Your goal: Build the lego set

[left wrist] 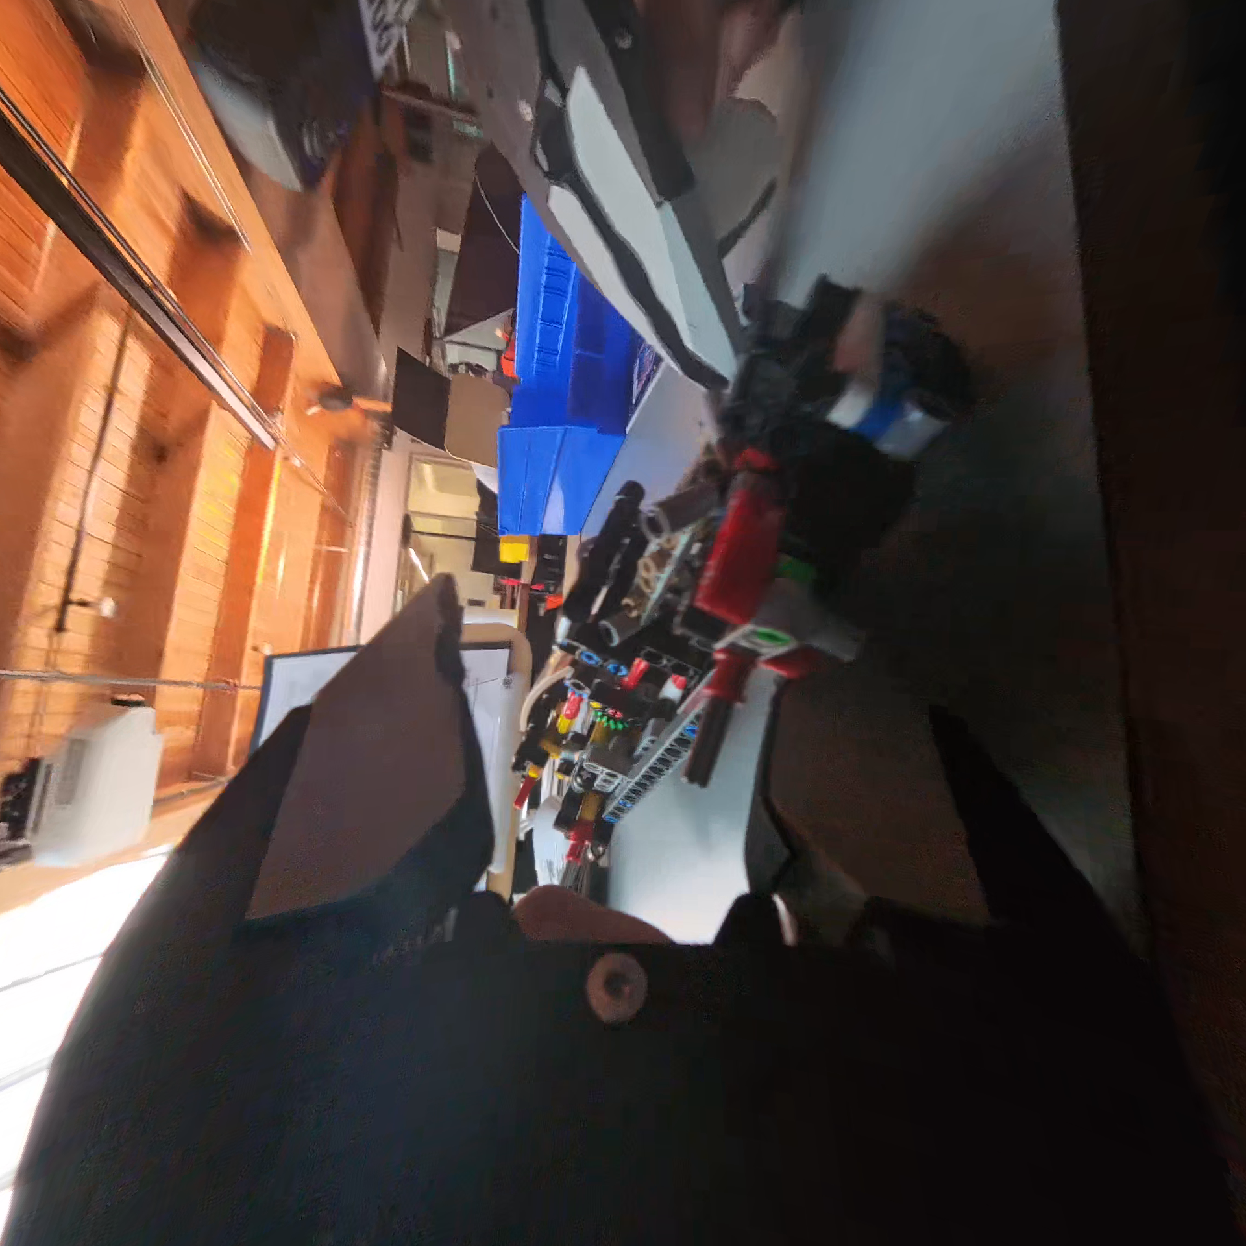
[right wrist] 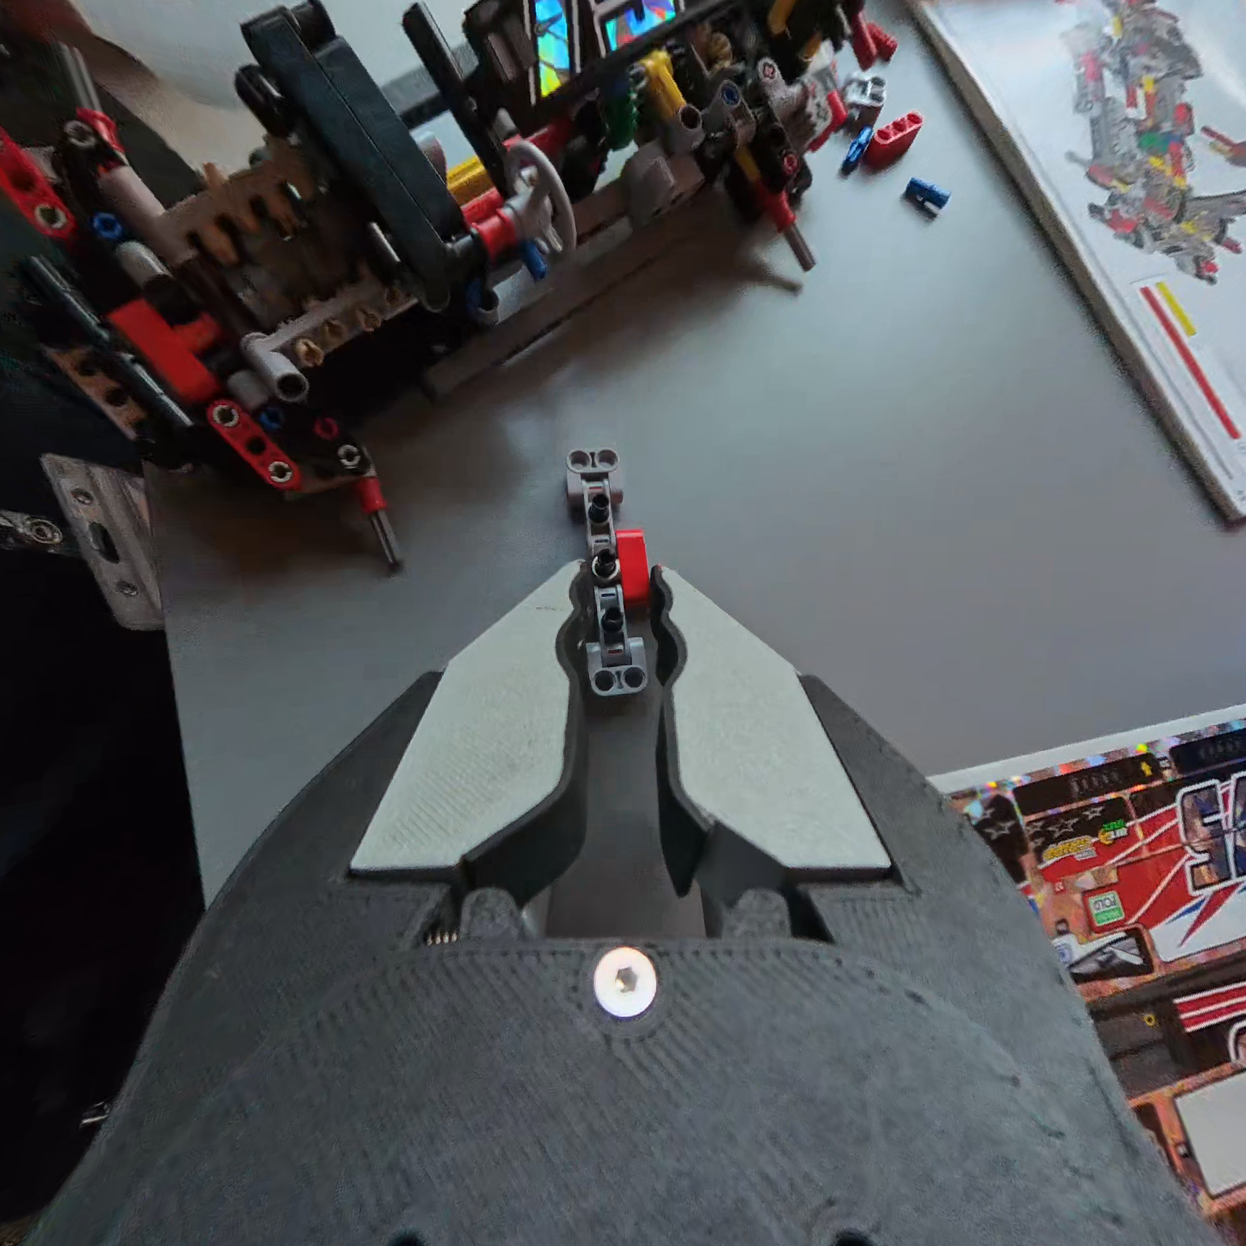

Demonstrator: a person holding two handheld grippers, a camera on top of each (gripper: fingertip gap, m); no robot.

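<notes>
Right gripper, your side: fingers closed in on a small grey brick piece w/ black pins and a red part on its right flank. The right tip presses the red part and the left tip sits against the pin side, so the piece is clamped. The piece's far end sticks out past the tips, over the grey table.

Farther out, left of centre: large half-built brick model, black, red and tan, standing on the table, apart from the held piece. Loose red and blue bits lie beyond its right end. Open instruction booklet at the far right edge; printed box near right.

Left gripper: view rolled sideways and blurred. One finger shows; the other is lost in shadow, so can't tell if you have it clenched or released. The same model lies ahead of it, and blue bins beyond.
</notes>
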